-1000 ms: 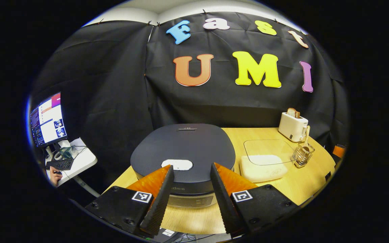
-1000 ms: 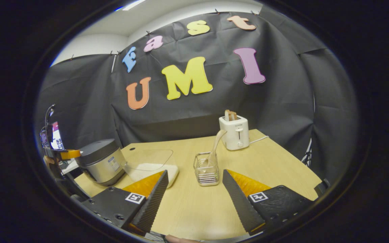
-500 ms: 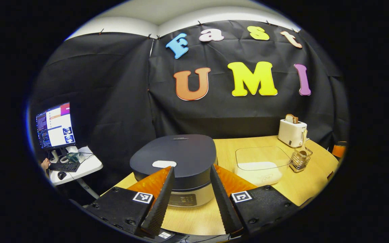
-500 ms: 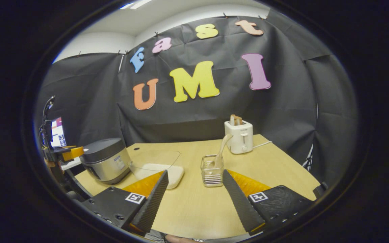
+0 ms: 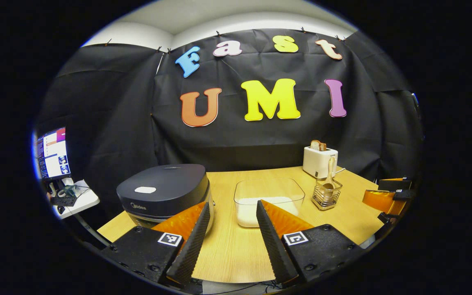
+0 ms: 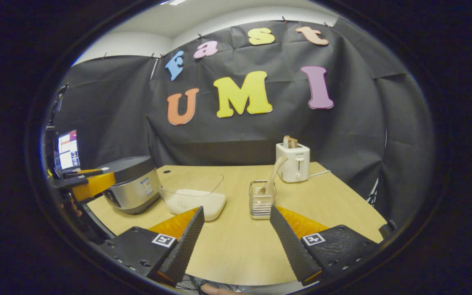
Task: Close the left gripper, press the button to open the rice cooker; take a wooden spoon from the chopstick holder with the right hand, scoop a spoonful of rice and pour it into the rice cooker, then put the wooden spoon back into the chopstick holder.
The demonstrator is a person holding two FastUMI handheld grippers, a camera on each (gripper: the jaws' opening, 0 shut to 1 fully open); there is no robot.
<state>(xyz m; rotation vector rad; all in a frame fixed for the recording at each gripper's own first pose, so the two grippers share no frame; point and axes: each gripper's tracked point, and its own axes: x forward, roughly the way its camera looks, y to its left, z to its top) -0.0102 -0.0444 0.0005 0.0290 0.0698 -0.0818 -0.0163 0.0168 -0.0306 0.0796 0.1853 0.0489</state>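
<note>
The rice cooker [image 5: 163, 192] [image 6: 131, 189] stands shut at the table's left, with its pale button [image 5: 145, 189] on the dark lid. A clear container of rice [image 5: 268, 200] [image 6: 193, 196] sits beside it. The wooden spoon [image 5: 329, 175] [image 6: 273, 174] stands in the wire chopstick holder [image 5: 326, 196] [image 6: 262, 203]. My left gripper [image 5: 230, 239] is open over the table's near edge, between cooker and rice container, holding nothing. My right gripper [image 6: 236, 241] is open near the front edge, short of the holder, also holding nothing. Each gripper shows at the other view's edge [image 5: 385, 196] [image 6: 86, 184].
A white toaster [image 5: 319, 160] [image 6: 293, 162] with bread stands at the back right, its cord trailing right. A monitor [image 5: 51, 152] on a small side table [image 5: 76, 198] is off to the left. The wooden table [image 6: 236, 250] ends close in front of both grippers.
My left gripper has pulled back and swung right, away from above the cooker lid. The right gripper has drawn back slightly. Both stay open.
</note>
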